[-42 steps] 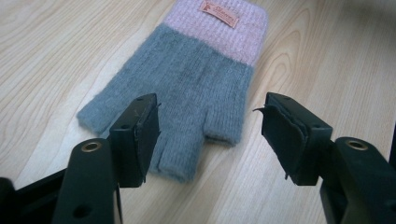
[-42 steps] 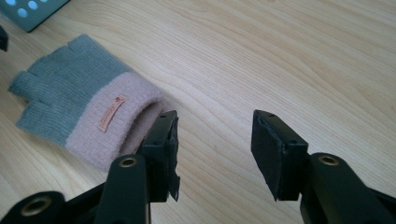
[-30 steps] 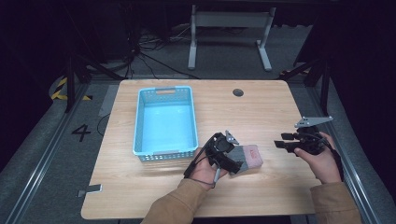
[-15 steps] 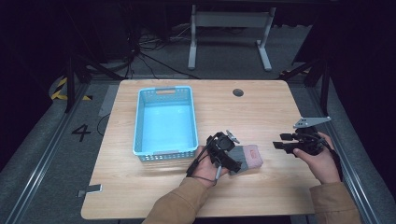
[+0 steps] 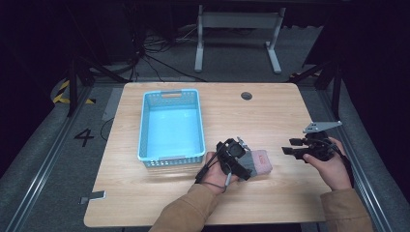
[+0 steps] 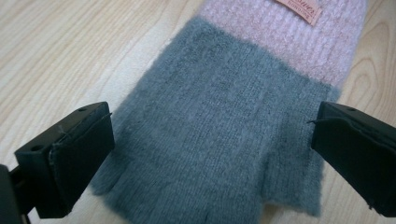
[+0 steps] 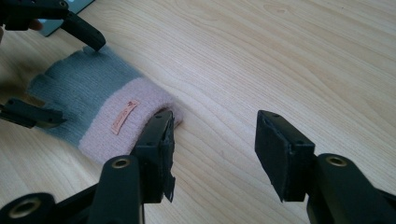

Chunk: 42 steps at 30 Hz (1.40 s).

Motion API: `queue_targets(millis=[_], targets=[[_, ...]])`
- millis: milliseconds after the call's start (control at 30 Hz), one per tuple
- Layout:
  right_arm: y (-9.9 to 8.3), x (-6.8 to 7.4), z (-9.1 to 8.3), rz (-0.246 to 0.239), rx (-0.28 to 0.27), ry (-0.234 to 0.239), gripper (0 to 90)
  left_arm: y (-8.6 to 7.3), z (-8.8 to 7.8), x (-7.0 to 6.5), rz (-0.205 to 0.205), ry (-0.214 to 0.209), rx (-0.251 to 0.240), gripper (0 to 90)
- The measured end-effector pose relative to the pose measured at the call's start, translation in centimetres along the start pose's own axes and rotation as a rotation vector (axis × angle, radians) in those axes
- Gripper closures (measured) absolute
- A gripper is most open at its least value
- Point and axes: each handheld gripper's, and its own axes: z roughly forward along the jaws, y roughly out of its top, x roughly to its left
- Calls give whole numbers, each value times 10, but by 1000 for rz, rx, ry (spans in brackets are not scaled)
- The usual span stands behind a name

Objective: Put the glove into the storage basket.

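Left claw spread over a glove on the tabletop, right claw waiting apart

High view: the grey-and-pink glove [image 5: 256, 163] lies on the tabletop [image 5: 270, 116] just right of the blue basket [image 5: 170, 126], which holds nothing; the left claw [image 5: 236, 162] is on it, far nearer than the right claw [image 5: 290, 152]. Left gripper view: jaws, just opened wider, straddle the grey finger end, pads off the knit, its long axis running away toward the pink cuff [image 6: 299, 32]. Right gripper view: jaws spread, pinching nothing, the cuff just ahead to their left.

The left tool [image 5: 240, 162] sits low at about six o'clock, its jaws spread wide after opening further. The right tool [image 5: 295, 152], at four o'clock, points toward nine, jaws parted.
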Motion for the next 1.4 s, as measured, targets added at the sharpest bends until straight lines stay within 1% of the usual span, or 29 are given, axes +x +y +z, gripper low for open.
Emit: queue_targets(millis=[133, 267, 333, 467, 600, 667, 733, 833, 900, 967, 1000, 1033, 1067, 1100, 1167, 1233, 1333, 1400], targets=[[0, 0, 1, -1, 2, 0, 482, 0, 4, -1, 19, 2, 2, 0], [0, 0, 2, -2, 3, 5, 480, 0, 8, -3, 43, 21, 16, 0], [-1, 0, 2, 0, 3, 7, 480, 0, 9, -4, 42, 30, 18, 0], [-1, 0, 2, 3, 7, 5, 479, 0, 11, -5, 47, 32, 14, 0], [-1, -1, 2, 5, 7, 5, 479, -1, 11, -5, 39, 31, 13, 0], [-2, -2, 0, 11, 3, 5, 479, 0, 11, -6, 37, 35, 22, 0], [-3, -3, -2, 18, -1, 1, 479, 0, 12, -7, 33, 41, 19, 0], [-3, -4, -2, 20, -3, -1, 479, 0, 11, -8, 30, 44, 27, 18], [-4, -4, -2, 20, -3, 1, 479, 0, 10, -10, 33, 52, 26, 46], [-3, -3, -2, 19, 0, 0, 478, 0, 9, -11, 36, 44, 24, 92], [-3, -3, -1, 19, 0, 1, 477, 1, 8, -12, 43, 39, 24, 123], [-3, -3, -1, 17, 1, 2, 476, 0, 8, -13, 41, 38, 18, 158], [-3, -3, 0, 17, 2, 3, 476, 0, 6, -14, 51, 35, 18, 194], [-3, -2, 0, 16, 6, 3, 475, 0, 6, -16, 54, 29, 10, 241], [-3, -2, 0, 15, 5, 3, 474, 1, 5, -19, 62, 23, 13, 330], [-3, -3, 0, 16, 1, 3, 473, 1, 4, -20, 69, 19, 8, 398], [-4, -4, -1, 21, 1, 3, 473, 2, 3, -22, 70, 16, 7, 487], [-4, -5, -1, 22, 2, 3, 472, 2, 3, -23, 74, 16, 7, 528]])
